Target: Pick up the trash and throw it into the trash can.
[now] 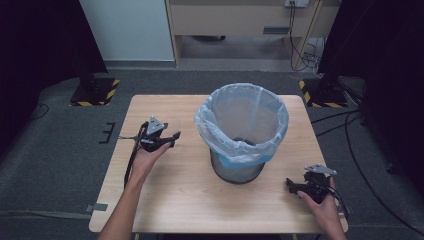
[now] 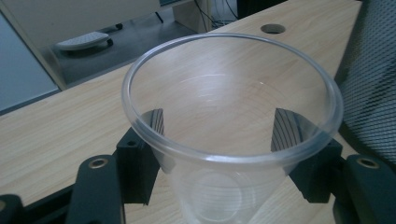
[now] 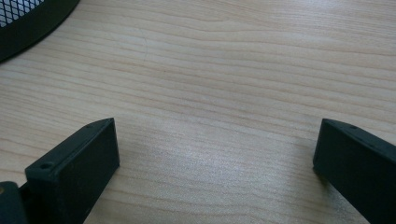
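Grasp stage is in hand: the left gripper [image 2: 219, 154] is clamped on a clear plastic cup [image 2: 232, 107], held upright over the table [image 1: 165, 200] just left of the lined waste bin [image 1: 242, 130]. Judged next: carry over the bin's rim and release. The right gripper [image 3: 215, 158], jaws apart and empty, rests clear.

We see a light wooden table [image 1: 185, 200] standing on a grey carpeted floor [image 1: 60, 165]. On the table stands a dark mesh bin [image 1: 239, 172], a little right of the middle, with a pale plastic liner [image 1: 220, 125] folded over its rim. Beyond the bin, near the far edge, the tabletop has a round hole [image 2: 272, 28].
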Demonstrator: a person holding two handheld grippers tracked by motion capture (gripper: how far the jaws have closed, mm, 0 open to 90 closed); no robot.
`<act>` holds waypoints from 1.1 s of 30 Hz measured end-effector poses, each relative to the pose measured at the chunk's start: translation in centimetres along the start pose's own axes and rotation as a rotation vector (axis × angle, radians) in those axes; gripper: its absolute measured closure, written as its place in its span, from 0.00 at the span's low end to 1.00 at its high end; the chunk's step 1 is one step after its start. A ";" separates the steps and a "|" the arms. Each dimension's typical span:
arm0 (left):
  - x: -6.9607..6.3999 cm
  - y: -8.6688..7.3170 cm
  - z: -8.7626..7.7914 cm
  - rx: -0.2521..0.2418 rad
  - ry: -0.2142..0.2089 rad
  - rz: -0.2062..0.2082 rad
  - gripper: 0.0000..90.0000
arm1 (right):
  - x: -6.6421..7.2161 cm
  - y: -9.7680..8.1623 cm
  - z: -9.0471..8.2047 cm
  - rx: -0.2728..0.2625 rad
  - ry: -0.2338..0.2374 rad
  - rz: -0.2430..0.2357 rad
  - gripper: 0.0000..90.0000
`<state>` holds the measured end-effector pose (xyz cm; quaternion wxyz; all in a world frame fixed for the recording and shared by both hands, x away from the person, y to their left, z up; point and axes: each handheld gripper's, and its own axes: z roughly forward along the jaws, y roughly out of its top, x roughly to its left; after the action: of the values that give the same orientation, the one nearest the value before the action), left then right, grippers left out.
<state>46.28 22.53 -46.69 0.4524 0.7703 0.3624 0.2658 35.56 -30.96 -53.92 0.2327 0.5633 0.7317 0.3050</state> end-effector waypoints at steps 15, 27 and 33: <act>-0.6 3.2 -2.5 -0.059 -0.065 0.017 0.39 | 0.0 0.0 0.0 0.000 0.000 -0.001 0.00; 0.6 4.8 -4.1 -0.062 -0.060 0.058 0.39 | 0.0 0.0 0.0 0.000 0.000 -0.001 0.00; 1.1 5.5 -4.9 -0.078 -0.061 0.054 0.39 | 0.0 0.0 0.0 0.000 0.000 0.000 0.00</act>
<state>45.09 24.04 -39.50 0.4856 0.7694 0.3166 0.2682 35.56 -30.96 -53.91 0.2325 0.5632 0.7319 0.3050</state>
